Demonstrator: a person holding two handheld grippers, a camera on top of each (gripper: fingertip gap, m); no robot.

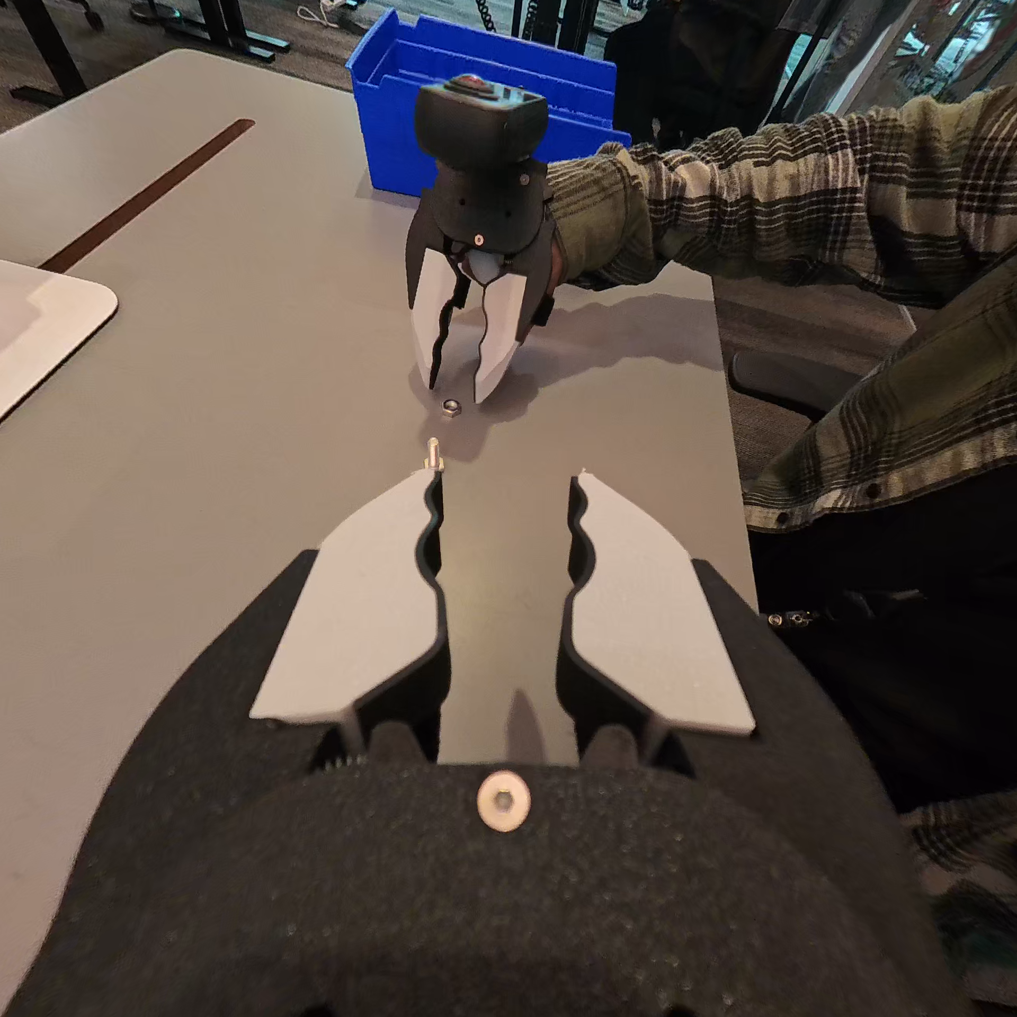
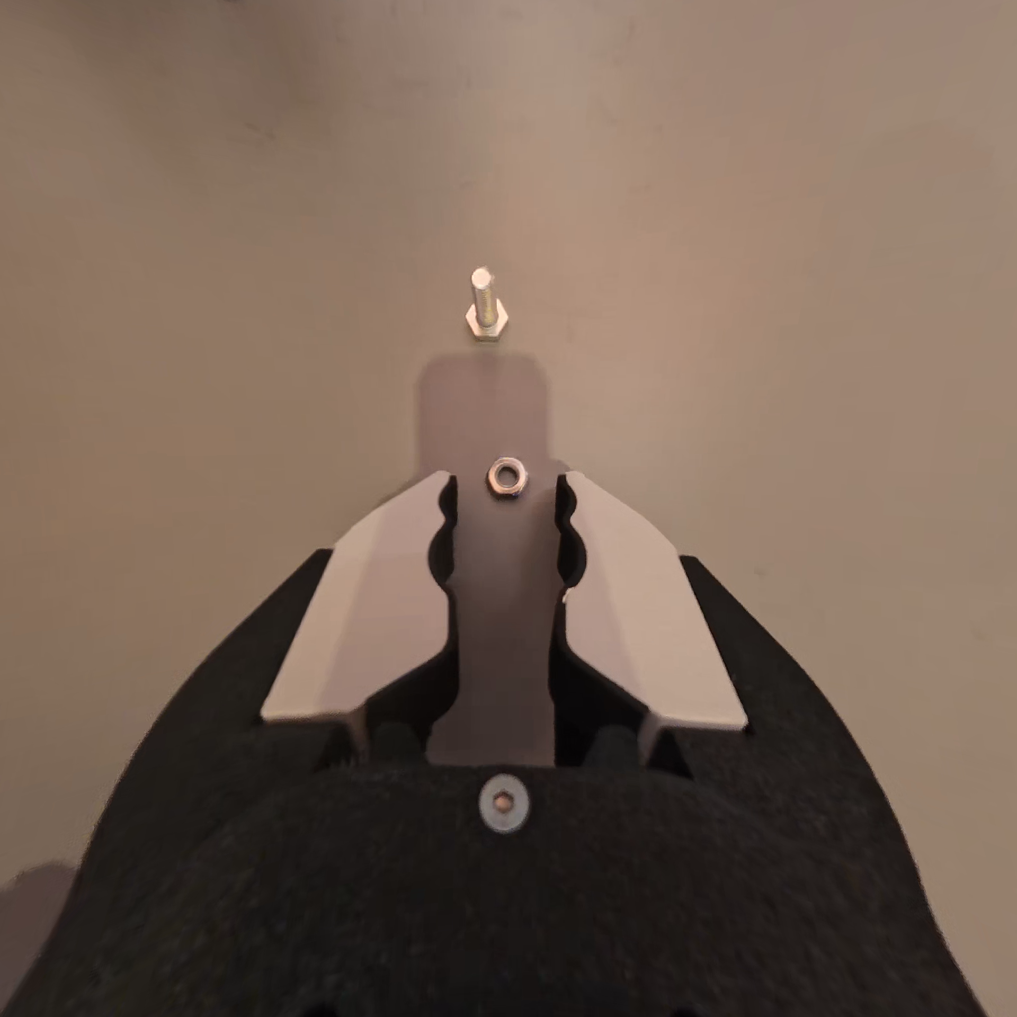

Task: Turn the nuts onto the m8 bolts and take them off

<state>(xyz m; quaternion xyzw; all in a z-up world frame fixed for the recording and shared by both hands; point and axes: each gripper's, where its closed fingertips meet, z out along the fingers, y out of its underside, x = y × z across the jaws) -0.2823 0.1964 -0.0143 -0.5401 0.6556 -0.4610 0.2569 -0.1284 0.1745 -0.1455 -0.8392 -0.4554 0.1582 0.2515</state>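
A silver bolt stands head-down, thread up, on the grey table. It shows in the right wrist view too. A silver hex nut lies flat a short way from it; in the right wrist view the nut sits between my right fingertips. My left gripper is open and empty, its left fingertip just beside the bolt. My right gripper is open, pointing down over the nut; it shows in the left wrist view too, tips just above the table.
A blue plastic bin stands at the table's far edge behind the right gripper. A white board lies at the left. A person's plaid sleeve reaches in from the right. The table's right edge is near. My hands' fingertips stand some 20 cm from each other.
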